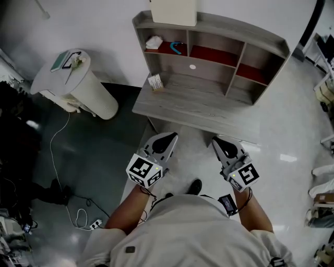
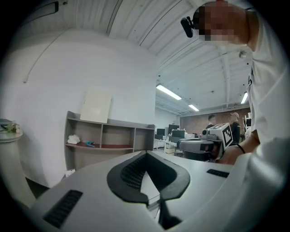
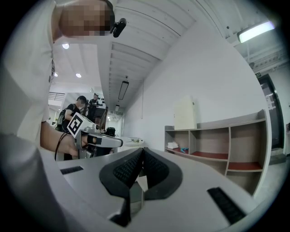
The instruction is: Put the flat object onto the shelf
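Closest in, at six o'clock, both grippers sit level in front of the person's body. The left gripper (image 1: pixel 170 137) has its jaws pressed together on nothing, and the right gripper (image 1: pixel 217 140) is the same, jaws closed and empty. Ahead at twelve o'clock is the grey desk (image 1: pixel 177 107), with a small card (image 1: pixel 155 82) standing near its left end. Behind that the shelf (image 1: pixel 229 28) rises, a white cloth (image 1: pixel 154 41) and a blue item (image 1: pixel 177 48) in its left compartment. Furthest back is a cream flat panel (image 1: pixel 174 11), which I take to be the flat object. It stands on edge on the shelf's top board, leaning against the wall. The danger is there: the panel is only propped, so a nudge from a closed jaw tip or a bump to the desk could slide its foot out and tip it forward. Off at ten o'clock, a round white stand (image 1: pixel 78 86) carries another flat item that I can't make out.
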A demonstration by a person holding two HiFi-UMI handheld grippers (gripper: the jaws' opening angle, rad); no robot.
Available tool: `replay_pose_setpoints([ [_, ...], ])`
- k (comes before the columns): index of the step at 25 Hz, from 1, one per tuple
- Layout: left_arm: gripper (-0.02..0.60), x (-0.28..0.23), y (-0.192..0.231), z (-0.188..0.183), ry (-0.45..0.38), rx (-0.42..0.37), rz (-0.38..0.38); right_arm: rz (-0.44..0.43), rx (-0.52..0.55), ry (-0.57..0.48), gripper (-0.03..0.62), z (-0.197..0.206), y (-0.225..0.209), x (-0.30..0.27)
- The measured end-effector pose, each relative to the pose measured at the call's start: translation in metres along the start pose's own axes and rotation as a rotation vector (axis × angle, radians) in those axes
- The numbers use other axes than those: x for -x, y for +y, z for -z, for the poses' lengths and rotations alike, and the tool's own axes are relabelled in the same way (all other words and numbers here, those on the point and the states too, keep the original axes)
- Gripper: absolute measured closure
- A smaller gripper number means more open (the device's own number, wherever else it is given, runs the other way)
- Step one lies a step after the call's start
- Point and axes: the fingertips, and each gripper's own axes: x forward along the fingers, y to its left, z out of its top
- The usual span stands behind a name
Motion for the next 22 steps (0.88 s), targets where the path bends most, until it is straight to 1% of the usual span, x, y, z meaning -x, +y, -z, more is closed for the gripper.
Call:
replay_pose_setpoints([
  [9,0.567,0.099,0.001,0.005,0.006,-0.017,0.017,0.041,-0.024,-0.012,0.574,-0.002,0.092,-0.004],
  [13,0.567,0.136,-0.001,0.010,0.007,-0.009,0.025,0.035,-0.022,-0.010,0.574,-0.003,0.133,-0.007],
  [18,0.567,0.170,0.000,0.012,-0.006,-0.011,0.034,0.043,-0.017,-0.023,0.574,-0.007,0.168,-0.011],
  [22,0.567,0.189,-0.003,0.011,-0.014,-0.014,0.041,0.048,-0.013,-0.031,0.574,-0.010,0.188,-0.011],
])
